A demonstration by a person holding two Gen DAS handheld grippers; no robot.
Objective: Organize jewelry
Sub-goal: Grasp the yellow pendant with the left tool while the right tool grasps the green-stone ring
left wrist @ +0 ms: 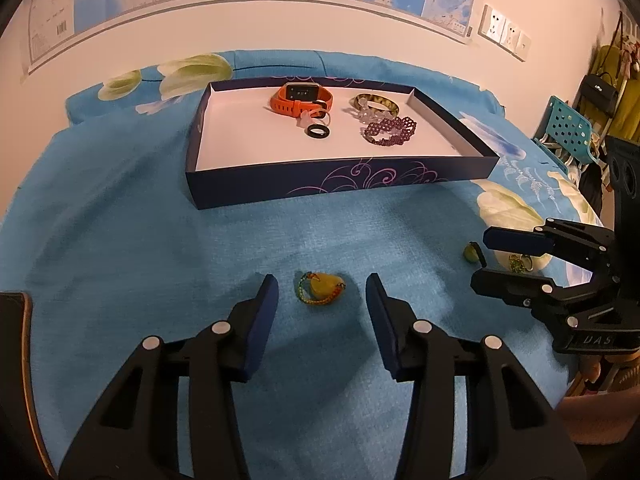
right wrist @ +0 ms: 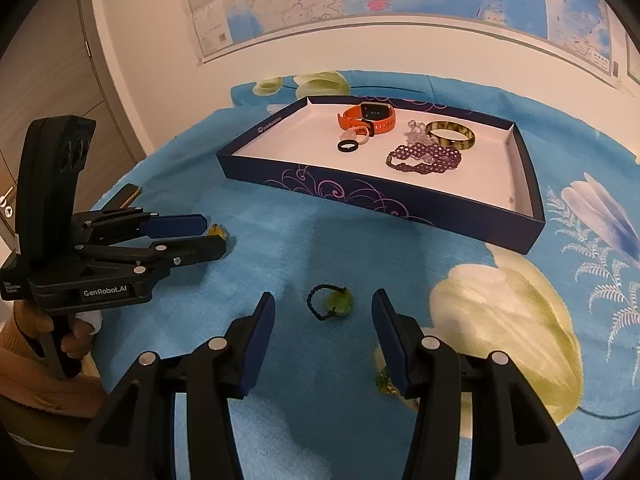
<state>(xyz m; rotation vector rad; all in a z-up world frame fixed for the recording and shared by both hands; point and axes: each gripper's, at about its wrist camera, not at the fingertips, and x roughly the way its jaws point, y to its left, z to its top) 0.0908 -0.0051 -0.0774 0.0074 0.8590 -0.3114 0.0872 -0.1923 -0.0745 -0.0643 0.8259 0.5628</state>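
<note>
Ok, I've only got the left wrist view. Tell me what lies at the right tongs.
Observer: A green stone pendant on a black cord loop lies between the right tongs. They are open and not touching it.
Operator: Report anything else near them.
Observer: A small green-and-gold piece lies beside one finger, partly hidden behind it.
Operator: Check the box's left wall.
Observer: The navy box has a white printed logo on that wall's outside.
</note>
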